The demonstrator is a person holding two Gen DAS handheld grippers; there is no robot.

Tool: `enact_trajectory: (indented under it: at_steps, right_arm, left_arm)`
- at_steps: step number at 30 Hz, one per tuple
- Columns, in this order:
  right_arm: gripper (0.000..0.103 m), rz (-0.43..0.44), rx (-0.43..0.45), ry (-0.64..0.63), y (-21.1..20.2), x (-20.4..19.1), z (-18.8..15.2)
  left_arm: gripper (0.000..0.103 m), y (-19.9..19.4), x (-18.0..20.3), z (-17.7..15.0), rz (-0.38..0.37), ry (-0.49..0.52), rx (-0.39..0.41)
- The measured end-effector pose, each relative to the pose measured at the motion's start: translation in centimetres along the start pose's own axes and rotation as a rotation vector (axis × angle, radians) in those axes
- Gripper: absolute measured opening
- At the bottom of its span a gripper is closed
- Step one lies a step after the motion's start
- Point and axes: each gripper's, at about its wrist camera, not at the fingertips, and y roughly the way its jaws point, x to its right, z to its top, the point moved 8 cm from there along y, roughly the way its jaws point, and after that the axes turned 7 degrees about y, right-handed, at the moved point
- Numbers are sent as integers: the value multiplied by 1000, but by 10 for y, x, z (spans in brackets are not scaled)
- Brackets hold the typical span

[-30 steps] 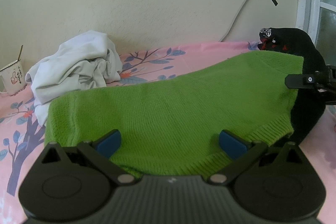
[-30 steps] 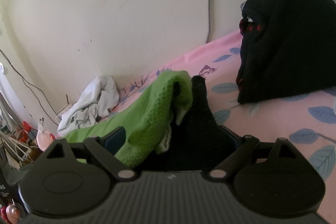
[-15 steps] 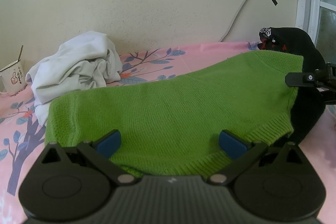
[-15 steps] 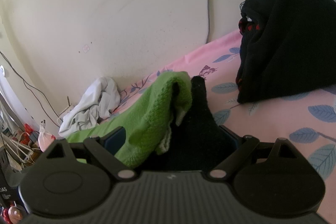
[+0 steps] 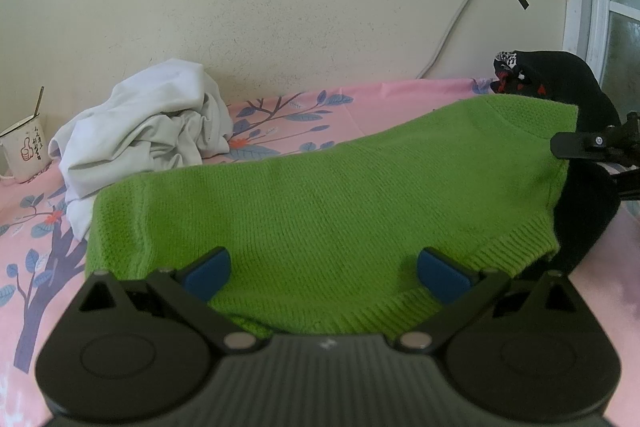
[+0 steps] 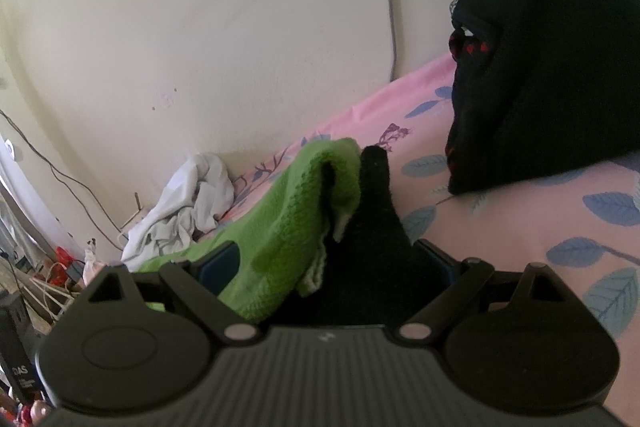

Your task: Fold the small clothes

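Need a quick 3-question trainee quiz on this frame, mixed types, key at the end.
1. True or false: the left tongs are clamped shut on the green sweater.
2. What lies behind the sweater's left end: A) white cloth pile B) mug C) black garment?
3. Fill in: the right tongs have green and ___ fabric between their fingers.

Key: 1 false, they stand open; 2 A; 3 black.

Right-wrist view swung slightly; white cloth pile (image 6: 182, 205) now higher, farther right.
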Motion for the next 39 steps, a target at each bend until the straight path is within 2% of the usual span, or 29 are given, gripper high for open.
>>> enact_trajectory:
  at_steps: [31, 34, 39]
  right_arm:
    - [87, -12, 4, 24, -5, 4, -1]
    - [84, -30, 1, 5, -3, 2, -2]
    - [78, -32, 12, 52, -6, 8, 0]
  left_arm:
    - [103, 2, -3, -1, -8, -1, -2]
    - [103, -3, -7, -1, -44, -28, 13]
    - [103, -35, -31, 3, -170, -193, 90]
